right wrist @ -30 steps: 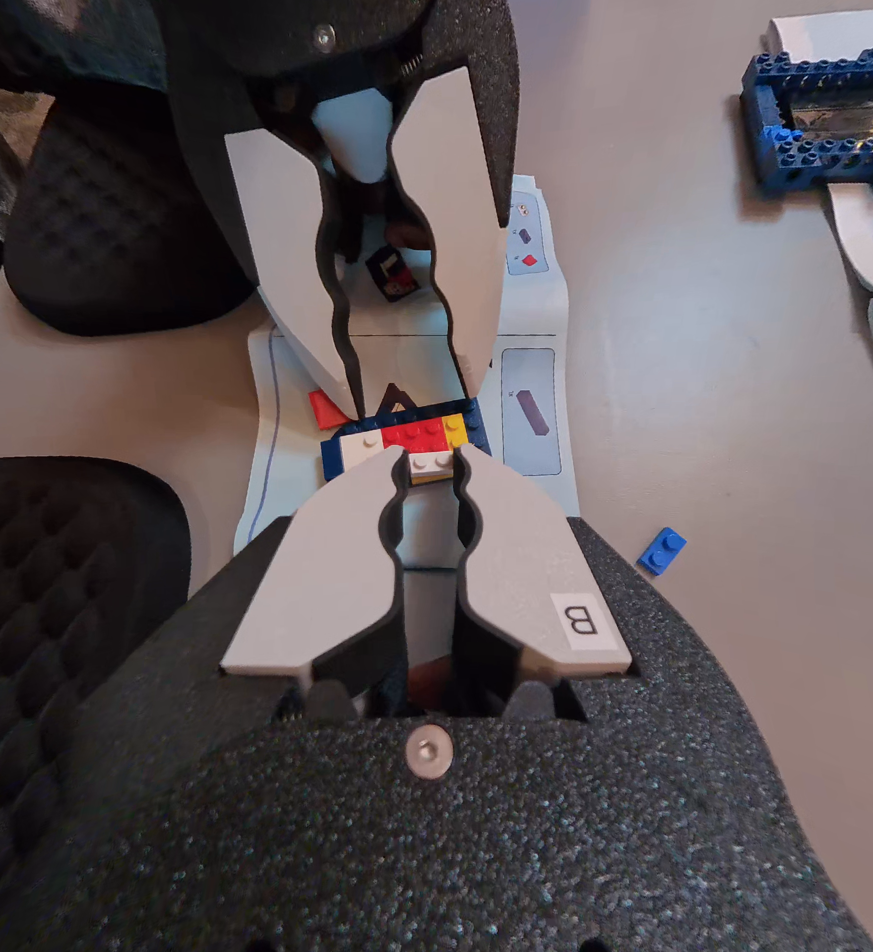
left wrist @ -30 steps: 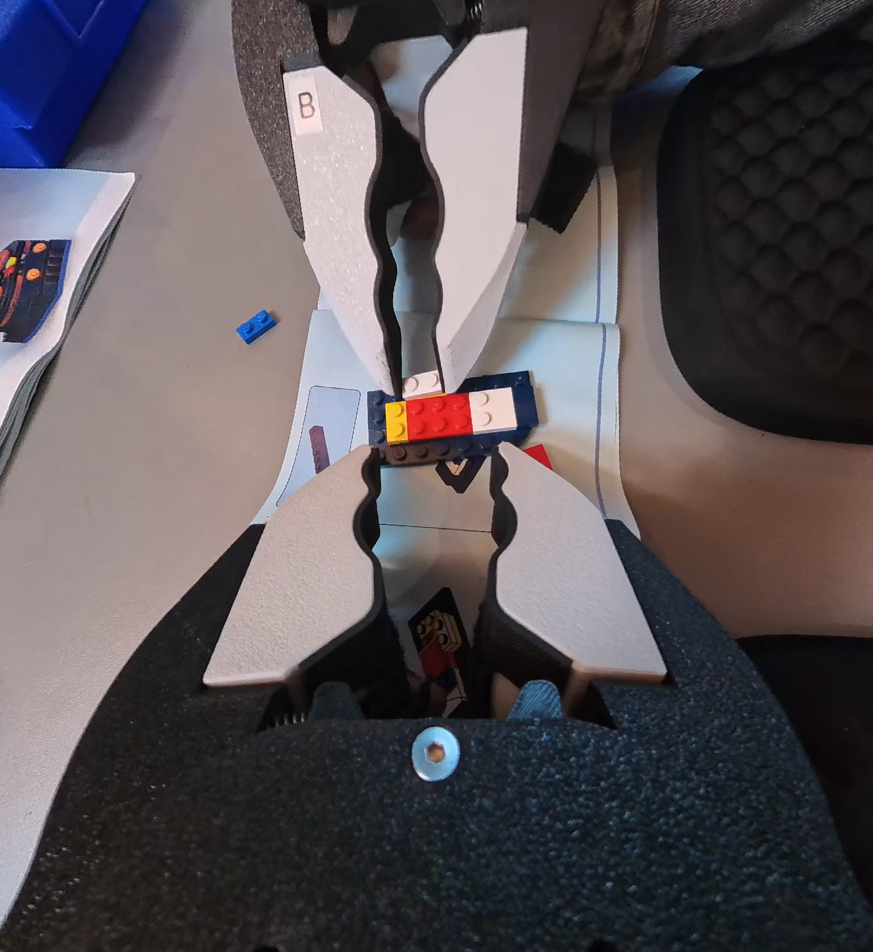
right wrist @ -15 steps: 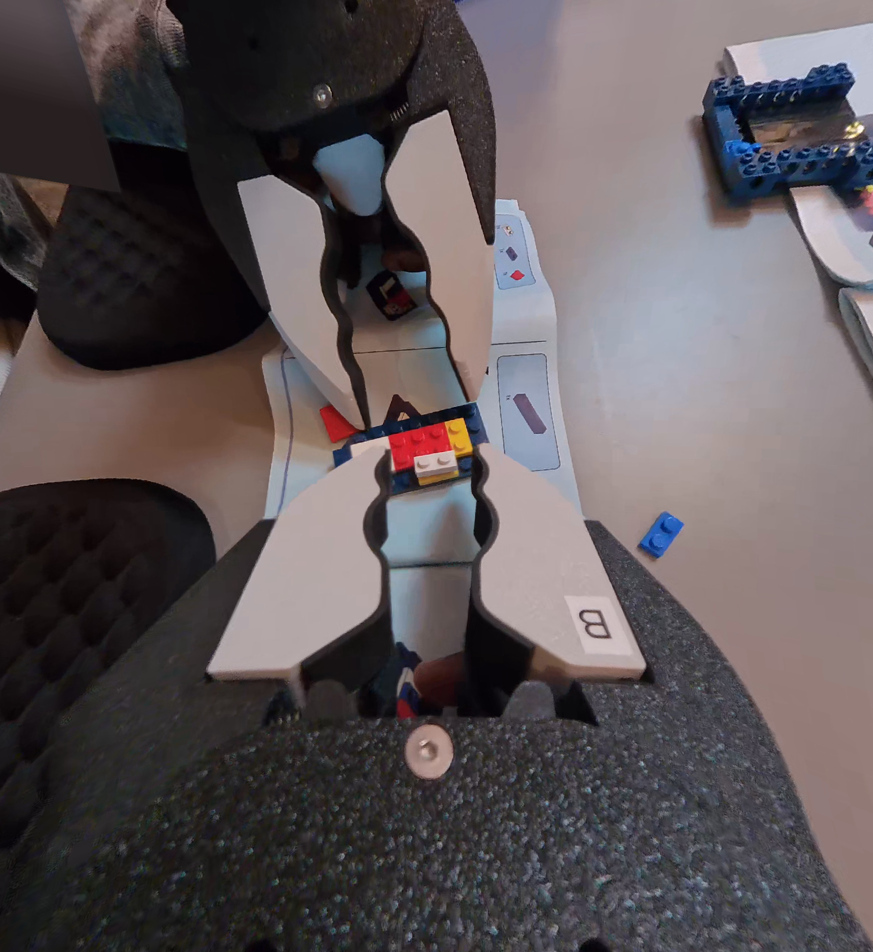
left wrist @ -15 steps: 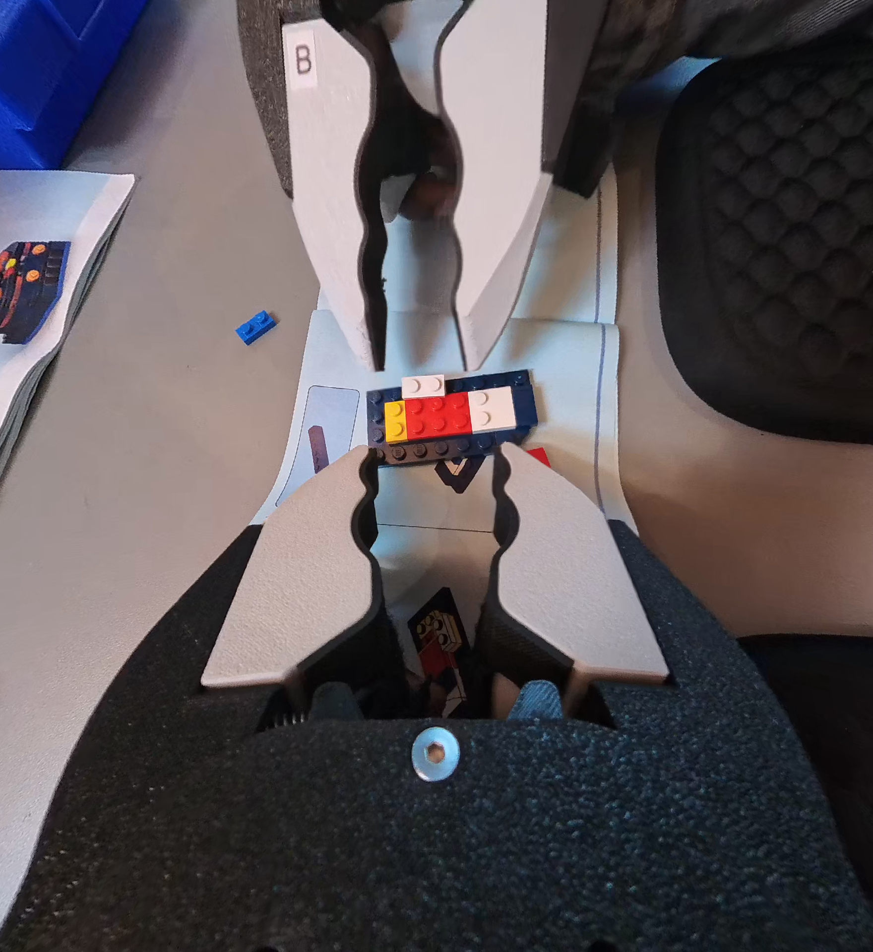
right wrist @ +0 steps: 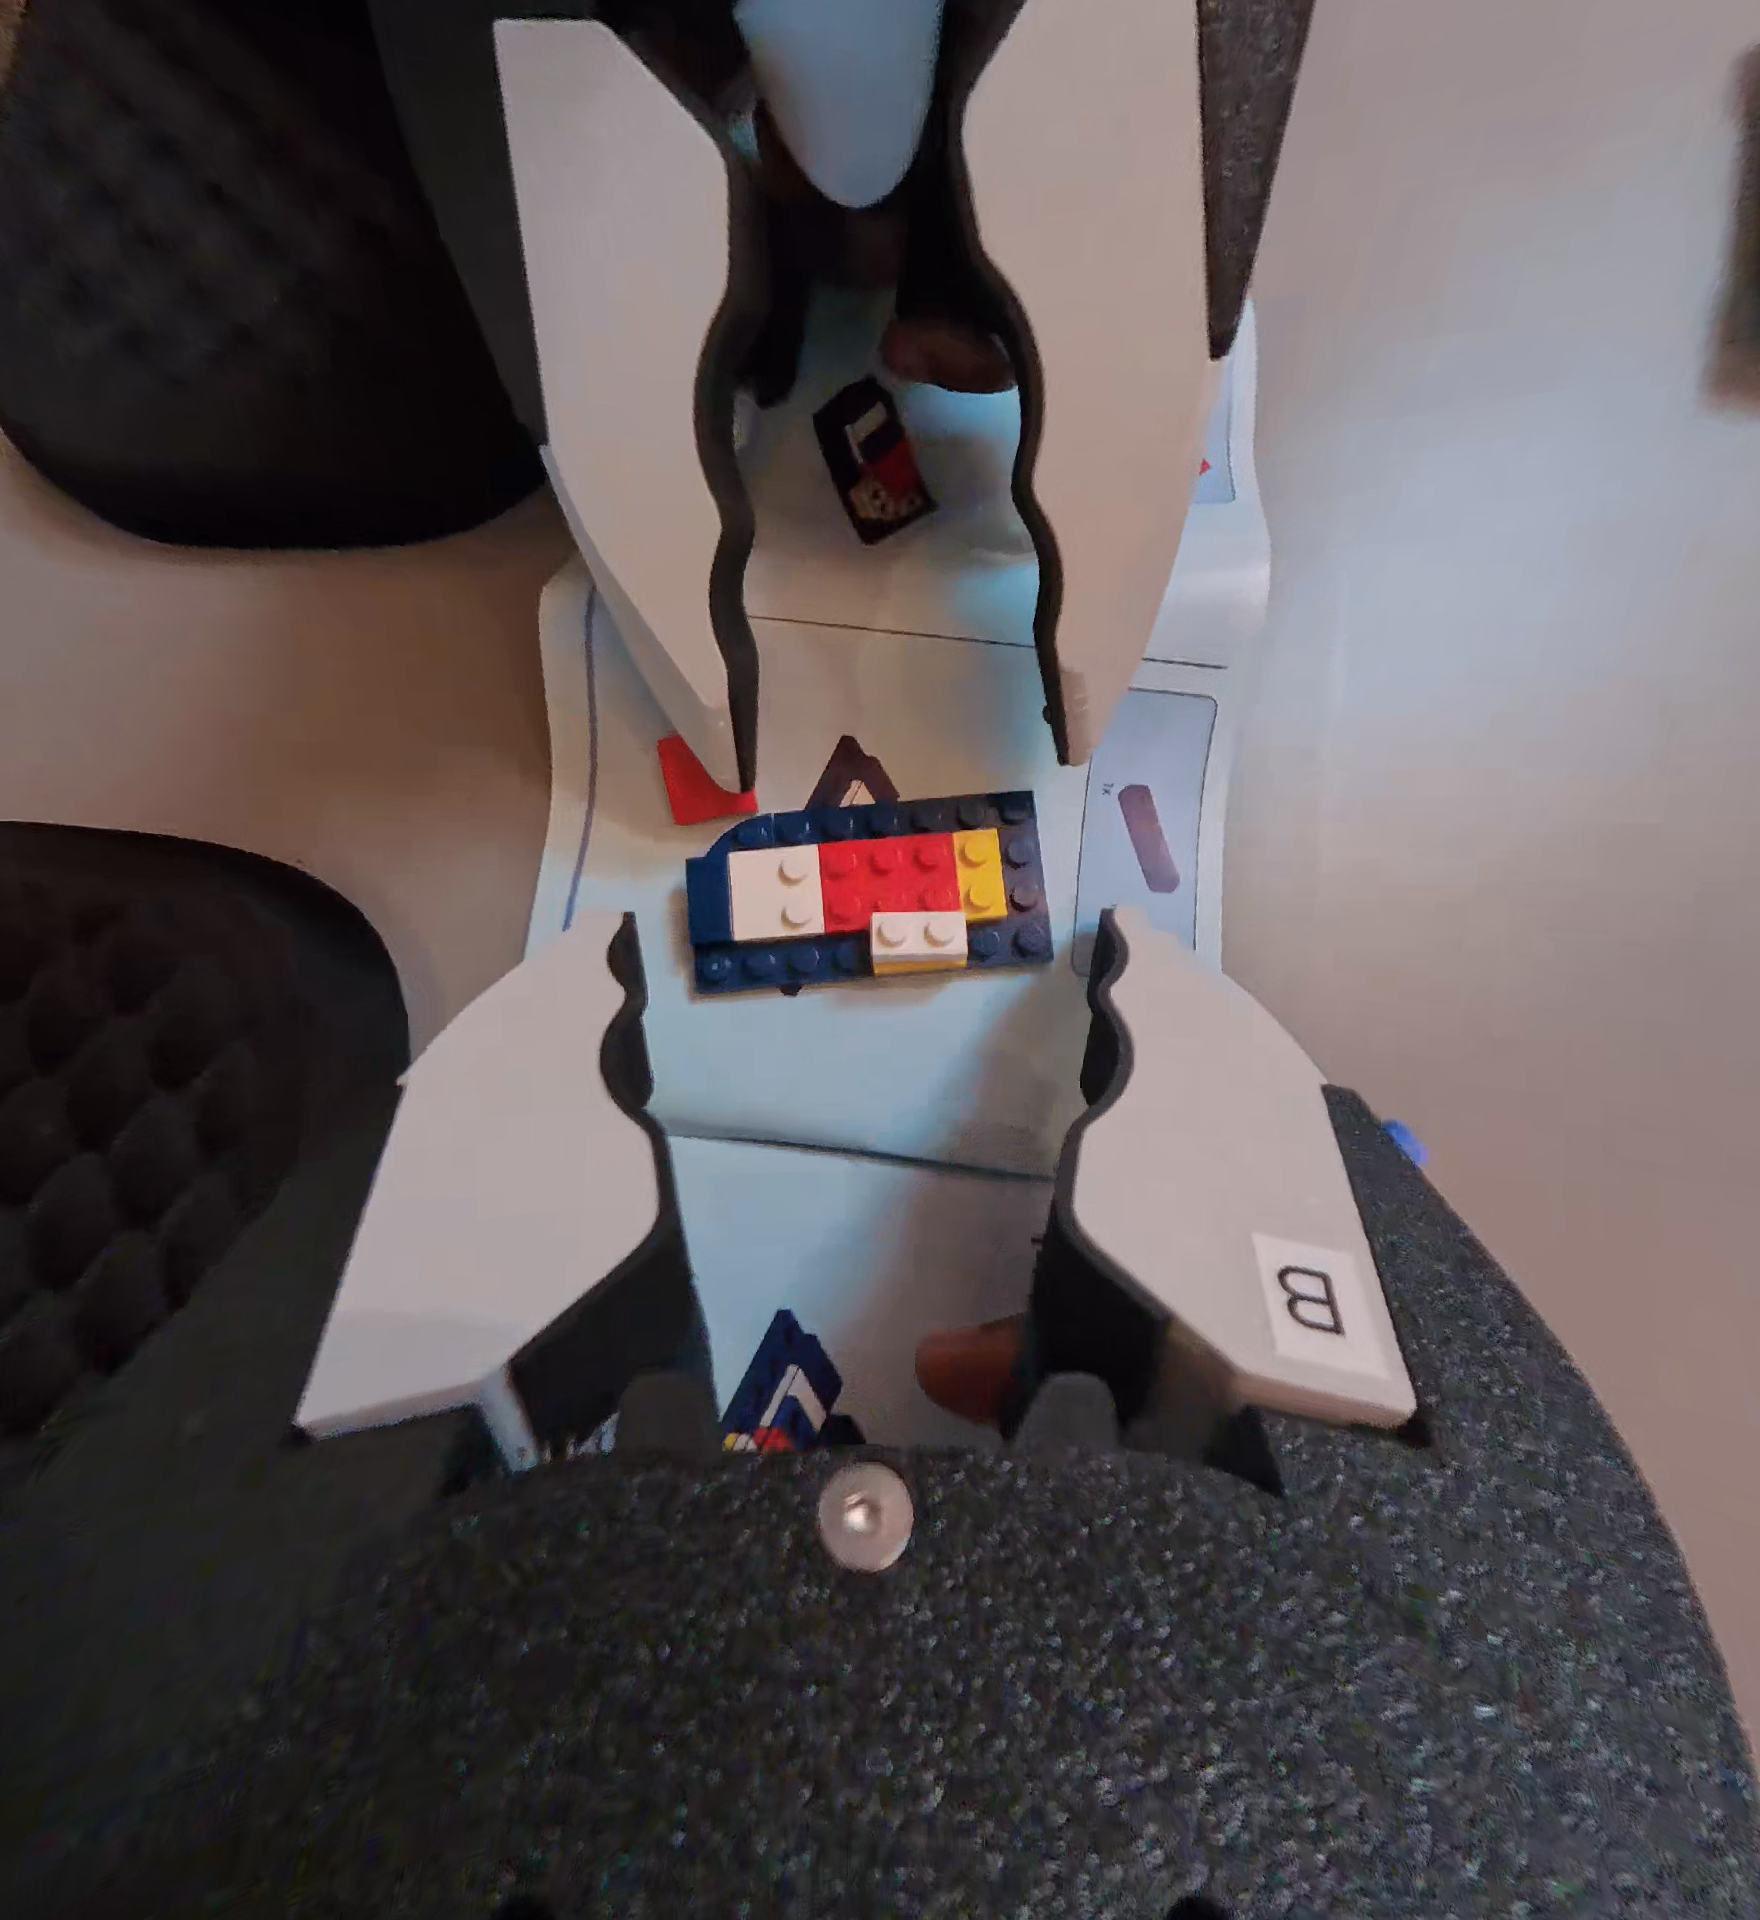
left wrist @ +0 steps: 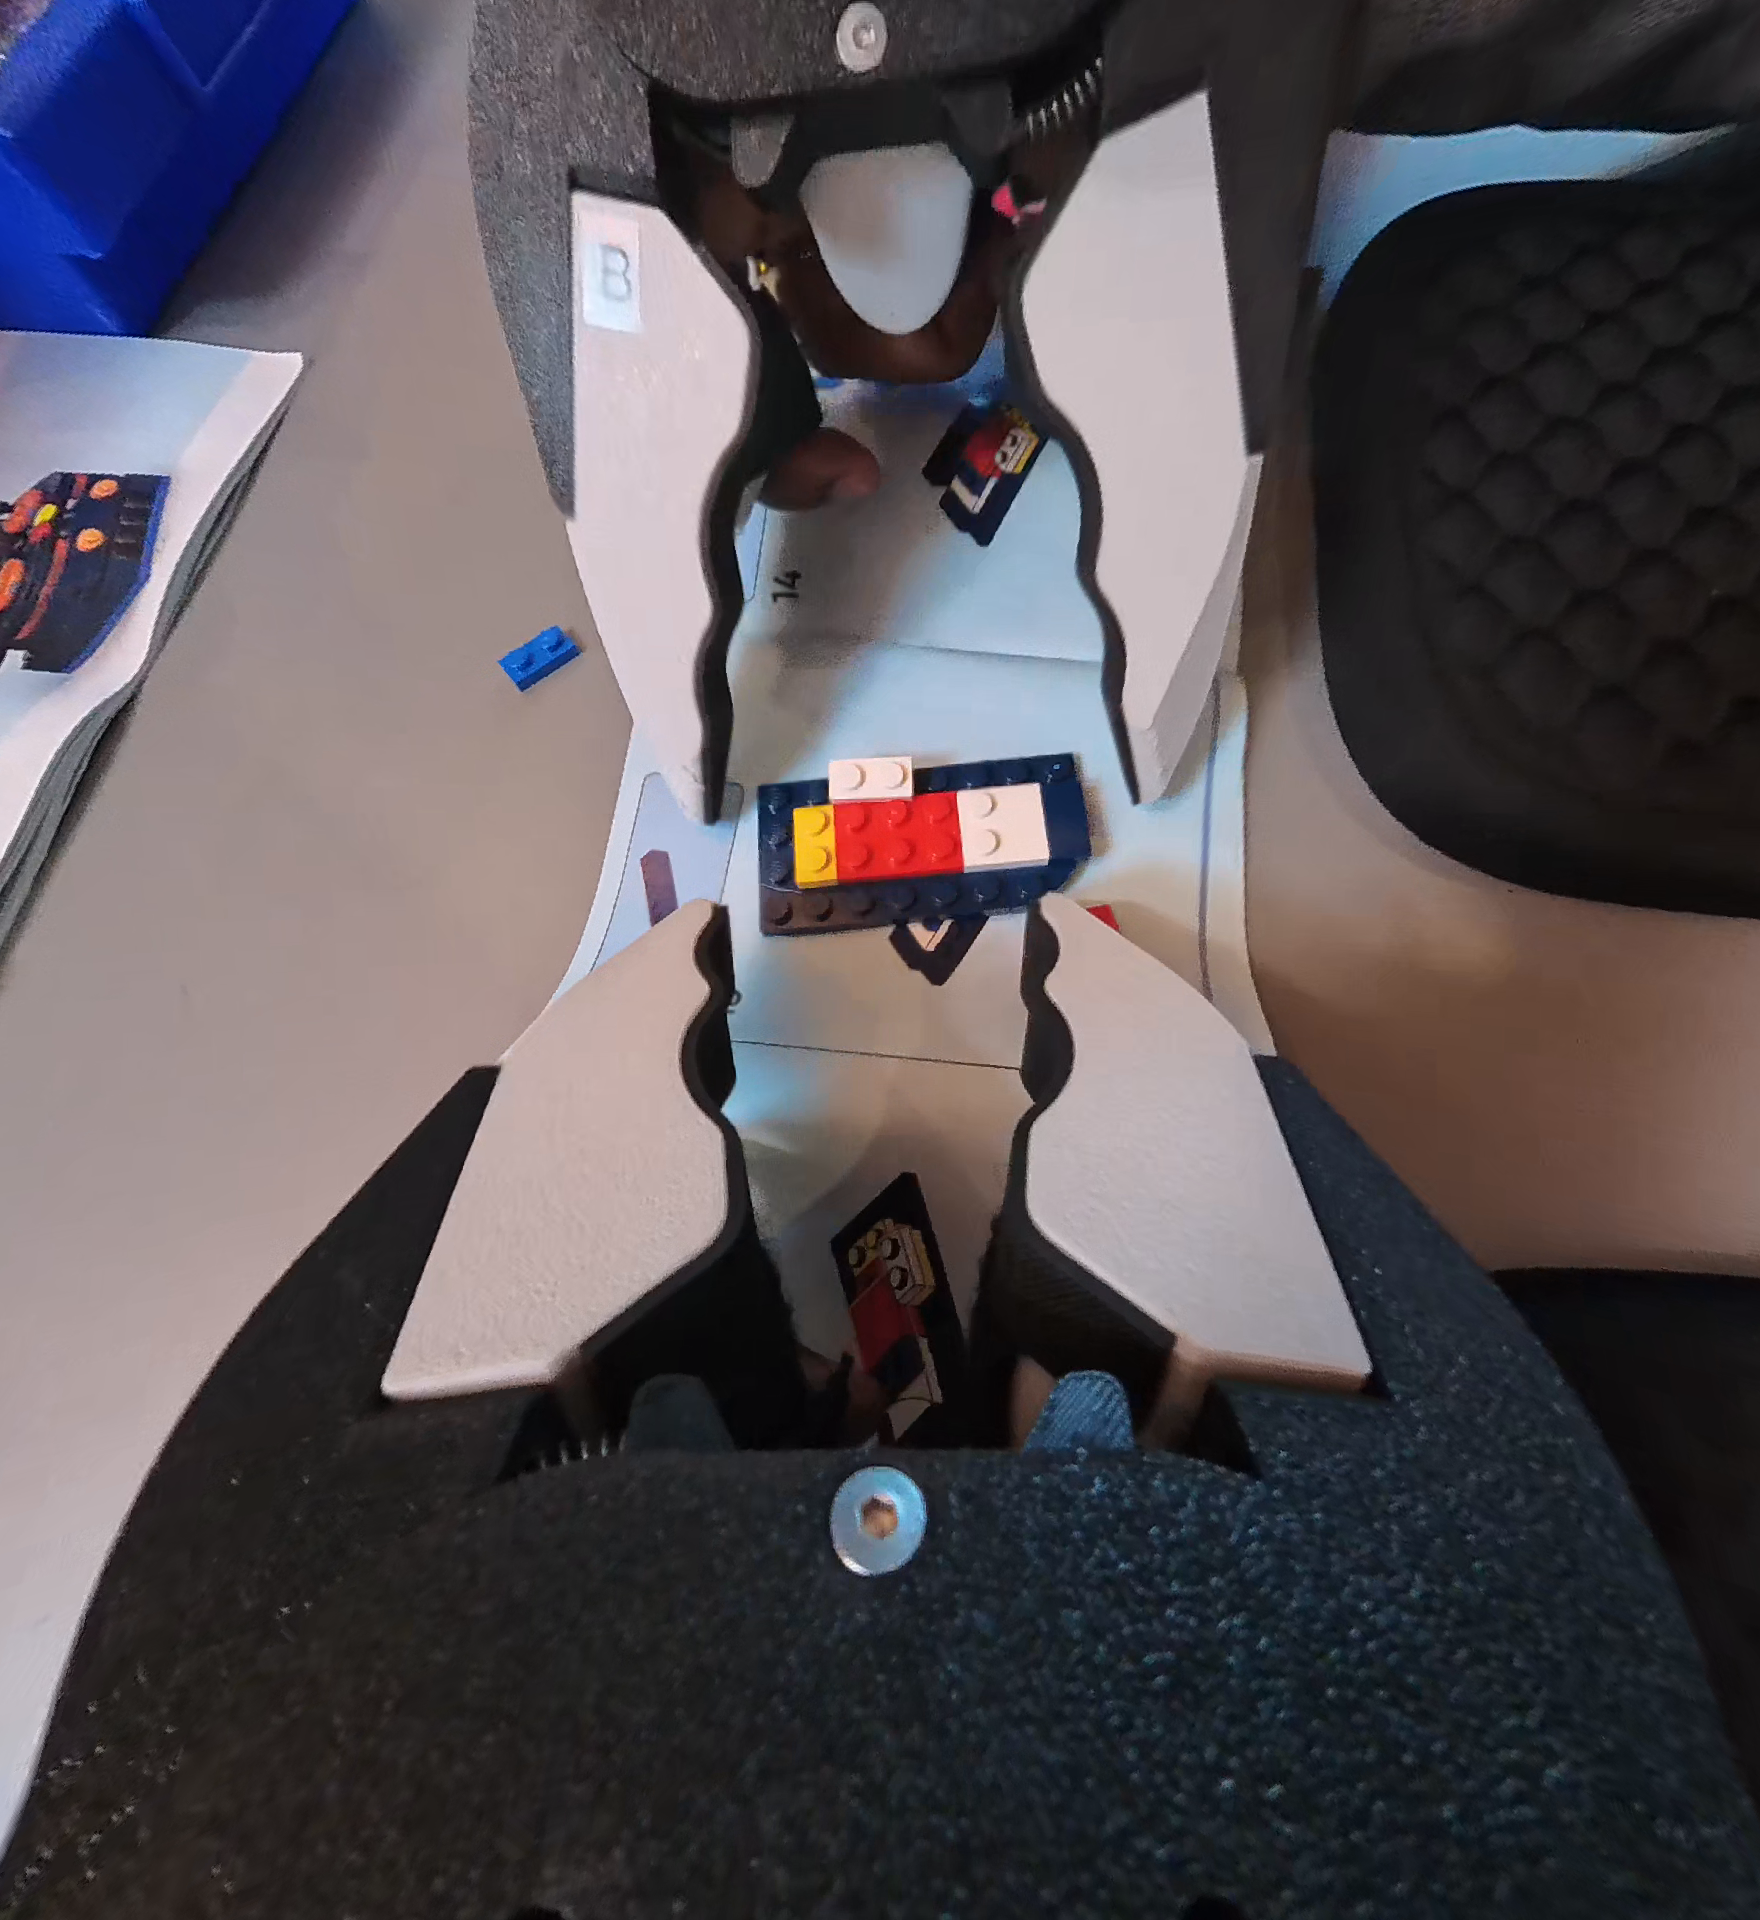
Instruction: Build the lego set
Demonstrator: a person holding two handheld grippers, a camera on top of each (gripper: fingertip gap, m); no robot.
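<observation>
Where the two grippers face each other over an open instruction booklet (left wrist: 959, 717), both sets of jaws are seen spread wide with nothing between the pads. The left gripper (left wrist: 876, 914) is found at the lower centre of the left wrist view, its fingertips set just short of the near edge of a dark blue brick plate (left wrist: 1063, 821) and not touching it. The right gripper (right wrist: 860, 925) is seen at the lower centre of the right wrist view, likewise apart from the plate, its tips flanking the plate's near long edge; in the left wrist view it is shown in the upper centre, opened wider than the plate is long.

On the plate, at the centre of both views, a yellow brick (left wrist: 816, 847), a red brick (left wrist: 897, 836) and a white brick (left wrist: 1006, 826) are fixed in a row, and a small white two-stud piece (left wrist: 871, 777) is seated on the edge nearest the right gripper. A red piece (right wrist: 694, 790) is glimpsed on the page beside the left gripper's fingertip, partly covered by it.

Farther out, a small blue plate (left wrist: 540, 658) is seen lying on the grey table (left wrist: 336, 831) at the left of the left wrist view. A second booklet (left wrist: 76, 582) is placed at the left edge, a blue bin (left wrist: 76, 156) in the upper left corner, and a black quilted cushion (left wrist: 1582, 540) at the right.
</observation>
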